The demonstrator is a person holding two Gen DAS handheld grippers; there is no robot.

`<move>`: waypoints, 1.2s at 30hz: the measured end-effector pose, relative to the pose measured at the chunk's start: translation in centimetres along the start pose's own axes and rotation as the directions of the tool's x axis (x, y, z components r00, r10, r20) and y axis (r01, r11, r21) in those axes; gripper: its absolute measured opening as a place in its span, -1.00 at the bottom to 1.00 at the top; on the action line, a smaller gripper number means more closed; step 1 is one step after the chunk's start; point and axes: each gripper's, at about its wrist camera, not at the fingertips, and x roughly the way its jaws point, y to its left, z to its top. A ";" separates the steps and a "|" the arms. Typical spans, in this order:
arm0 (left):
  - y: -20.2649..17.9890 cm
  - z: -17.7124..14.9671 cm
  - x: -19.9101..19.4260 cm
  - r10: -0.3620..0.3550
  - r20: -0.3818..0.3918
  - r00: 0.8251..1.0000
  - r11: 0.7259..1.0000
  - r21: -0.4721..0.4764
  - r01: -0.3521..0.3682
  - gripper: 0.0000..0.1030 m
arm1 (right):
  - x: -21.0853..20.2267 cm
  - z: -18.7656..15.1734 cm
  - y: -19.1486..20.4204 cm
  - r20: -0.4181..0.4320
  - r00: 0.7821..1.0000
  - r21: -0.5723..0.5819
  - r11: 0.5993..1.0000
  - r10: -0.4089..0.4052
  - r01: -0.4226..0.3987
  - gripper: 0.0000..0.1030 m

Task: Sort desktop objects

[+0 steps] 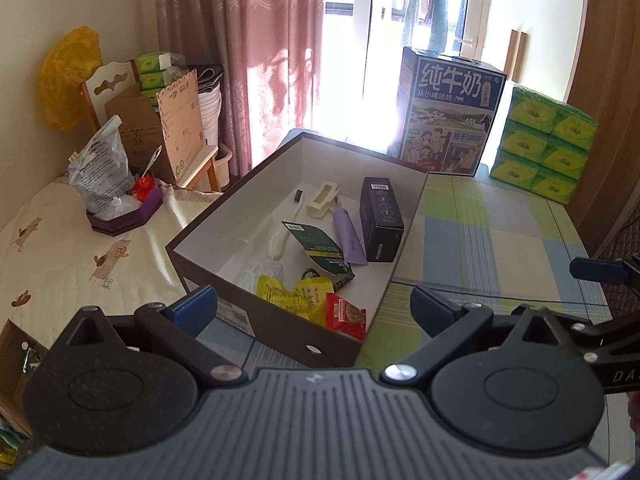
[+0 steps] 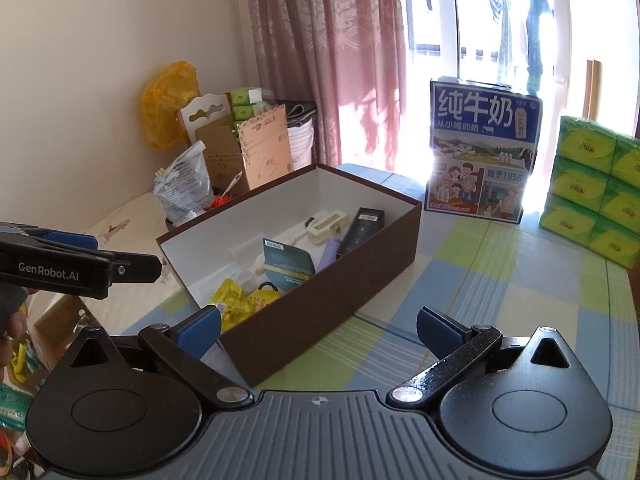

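A brown open box (image 1: pixel 272 320) (image 2: pixel 360 280) with a white inside stands on the checked tablecloth. Inside lie a black carton (image 1: pixel 380 220) (image 2: pixel 362 226), a purple tube (image 1: pixel 350 240) (image 2: pixel 330 256), a dark green packet (image 1: pixel 316 246) (image 2: pixel 288 262), a cream hair clip (image 1: pixel 322 198) (image 2: pixel 324 224), a white toothbrush (image 1: pixel 284 232), a yellow packet (image 1: pixel 294 298) (image 2: pixel 236 304) and a red sachet (image 1: pixel 346 316). My left gripper (image 1: pixel 314 306) hangs open over the box's near end, holding nothing. My right gripper (image 2: pixel 318 330) is open and empty just in front of the box's near corner.
A blue milk carton (image 1: pixel 448 112) (image 2: pixel 482 148) and stacked green tissue packs (image 1: pixel 544 140) (image 2: pixel 596 184) stand at the table's far side. Left of the box are a purple tray (image 1: pixel 124 216), a plastic bag (image 1: pixel 100 164) and cardboard boxes (image 1: pixel 160 128). Checked cloth (image 1: pixel 492 240) shows right of the box.
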 end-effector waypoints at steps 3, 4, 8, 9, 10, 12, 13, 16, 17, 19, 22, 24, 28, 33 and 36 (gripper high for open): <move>-0.9 -0.6 -0.7 0.016 -0.004 1.000 1.000 -0.004 -0.016 0.97 | -0.8 -0.3 -0.6 -0.002 1.000 -0.008 1.000 0.014 -0.014 0.97; -1.3 -0.9 -1.0 0.023 -0.007 1.000 1.000 -0.006 -0.023 0.97 | -1.0 -0.4 -0.7 -0.001 1.000 -0.012 1.000 0.019 -0.019 0.97; -2.4 -1.8 -1.7 0.045 -0.023 0.999 0.999 -0.014 -0.046 0.97 | -1.8 -0.8 -1.4 -0.005 0.999 -0.027 0.999 0.039 -0.040 0.97; -2.8 -2.0 -1.9 0.048 -0.028 0.998 0.999 -0.017 -0.049 0.97 | -2.0 -0.9 -1.6 -0.006 0.999 -0.031 0.999 0.045 -0.045 0.97; -3.1 -2.3 -2.0 0.054 -0.031 0.998 0.998 -0.019 -0.054 0.97 | -2.2 -1.0 -1.7 -0.006 0.999 -0.034 0.998 0.048 -0.048 0.97; -3.7 -2.7 -2.4 0.066 -0.035 0.997 0.997 -0.023 -0.067 0.97 | -2.5 -1.3 -2.1 -0.008 0.999 -0.037 0.998 0.052 -0.052 0.97; -4.0 -3.0 -2.6 0.069 -0.037 0.997 0.997 -0.026 -0.070 0.97 | -2.7 -1.4 -2.4 -0.010 0.998 -0.038 0.998 0.056 -0.057 0.97; -4.7 -3.5 -3.1 0.087 -0.041 0.995 0.995 -0.037 -0.088 0.97 | -3.1 -1.8 -2.8 -0.012 0.997 -0.047 0.996 0.071 -0.071 0.97; -5.0 -3.6 -3.3 0.091 -0.041 0.995 0.995 -0.039 -0.093 0.97 | -3.2 -2.0 -3.0 -0.011 0.997 -0.051 0.996 0.075 -0.076 0.97; -5.5 -4.0 -3.8 0.102 -0.039 0.994 0.994 -0.045 -0.103 0.97 | -3.6 -2.2 -3.1 -0.010 0.996 -0.060 0.995 0.085 -0.085 0.97; -6.2 -4.2 -4.3 0.118 -0.036 0.992 0.992 -0.050 -0.119 0.97 | -4.1 -2.6 -3.5 -0.009 0.995 -0.070 0.993 0.097 -0.098 0.97; -6.6 -4.4 -4.6 0.127 -0.034 0.991 0.990 -0.053 -0.129 0.97 | -4.4 -2.7 -3.6 -0.009 0.995 -0.078 0.992 0.101 -0.102 0.97; -7.4 -4.7 -5.2 0.143 -0.031 0.989 0.988 -0.058 -0.145 0.97 | -4.9 -3.1 -3.9 -0.009 0.995 -0.087 0.991 0.103 -0.104 0.97; -8.0 -5.2 -5.7 0.156 -0.026 0.987 0.985 -0.069 -0.157 0.97 | -5.4 -3.4 -4.3 -0.008 0.994 -0.096 0.989 0.108 -0.109 0.97; -8.3 -5.4 -5.8 0.161 -0.027 0.987 0.984 -0.073 -0.163 0.97 | -5.6 -3.6 -4.5 -0.010 0.994 -0.098 0.989 0.112 -0.112 0.97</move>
